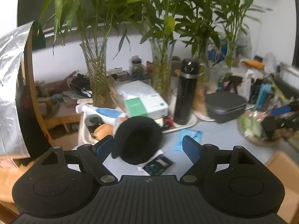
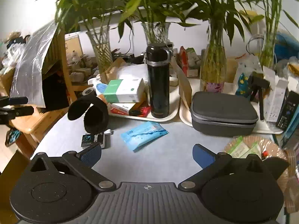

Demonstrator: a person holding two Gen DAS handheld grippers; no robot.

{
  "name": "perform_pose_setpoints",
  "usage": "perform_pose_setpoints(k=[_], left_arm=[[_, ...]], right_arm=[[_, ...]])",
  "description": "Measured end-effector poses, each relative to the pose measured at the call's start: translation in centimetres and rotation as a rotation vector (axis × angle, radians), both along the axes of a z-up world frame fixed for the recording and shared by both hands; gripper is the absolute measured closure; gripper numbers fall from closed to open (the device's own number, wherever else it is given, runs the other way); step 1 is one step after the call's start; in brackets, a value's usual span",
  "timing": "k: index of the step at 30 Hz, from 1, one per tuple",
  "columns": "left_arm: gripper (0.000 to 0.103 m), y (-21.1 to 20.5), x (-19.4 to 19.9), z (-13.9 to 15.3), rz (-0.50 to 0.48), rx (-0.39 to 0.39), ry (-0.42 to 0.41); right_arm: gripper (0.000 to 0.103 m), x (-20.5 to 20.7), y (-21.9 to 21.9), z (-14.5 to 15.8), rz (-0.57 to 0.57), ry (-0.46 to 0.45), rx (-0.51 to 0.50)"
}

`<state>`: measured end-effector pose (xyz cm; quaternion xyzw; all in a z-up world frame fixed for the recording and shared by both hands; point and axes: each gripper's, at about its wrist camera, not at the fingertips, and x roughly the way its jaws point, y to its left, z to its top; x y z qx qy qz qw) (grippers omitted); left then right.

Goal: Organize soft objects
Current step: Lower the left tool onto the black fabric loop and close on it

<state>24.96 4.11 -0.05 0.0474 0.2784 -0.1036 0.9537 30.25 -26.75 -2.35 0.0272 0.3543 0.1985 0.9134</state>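
A black fuzzy band [image 1: 137, 140], curled into an open ring, stands on the pale blue tabletop [image 1: 224, 141] just ahead of the left gripper [image 1: 147, 146], closer to its left finger [image 1: 104, 147] than to its right one; whether that finger touches it cannot be told; the left gripper's jaws stand wide apart and grip nothing; under the band's near edge lies a small black card [image 1: 158, 165] on something white.

From the right wrist view the same band [image 2: 91, 113] sits ahead and well to the left of the right gripper [image 2: 147, 154], whose jaws are likewise spread wide with only bare tabletop between them; a blue packet [image 2: 144, 135] lies flat straight ahead of it, to the right of the band.

Beyond the packet a tall black flask [image 2: 158, 82] stands upright on a cream tray [image 2: 168, 114], with a green and white box [image 2: 123, 90] stacked beside it on the left; a grey zip case [image 2: 223, 111] rests on a second tray, ahead and to the right; a woven basket [image 2: 269, 145] sits close by the right finger; glass vases of bamboo [image 2: 157, 31] line the back.
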Motion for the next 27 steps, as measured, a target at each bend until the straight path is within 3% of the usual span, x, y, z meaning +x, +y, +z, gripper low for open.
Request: perform_pose_setpoints(k=[6, 8, 11, 22, 27], left_arm=[[0.025, 0.4, 2.3, -2.4, 0.034, 0.084, -0.011], [0.035, 0.5, 3.2, -3.4, 0.041, 0.098, 0.000], [0.041, 0.4, 4.4, -5.1, 0.058, 0.136, 0.017], [0.050, 0.1, 8.7, -10.0, 0.177, 0.224, 0.020], [0.061, -0.6, 10.0, -11.5, 0.172, 0.266, 0.005]], right_arm=[[0.000, 1.5, 0.0, -1.8, -0.010, -0.013, 0.017], [0.000, 2.1, 0.0, -2.3, -0.016, -0.011, 0.019], [0.000, 2.9, 0.1, -3.2, -0.032, -0.001, 0.016], [0.000, 4.9, 0.3, -5.1, -0.043, 0.032, 0.026], [0.000, 5.9, 0.9, -6.2, -0.059, 0.048, 0.007]])
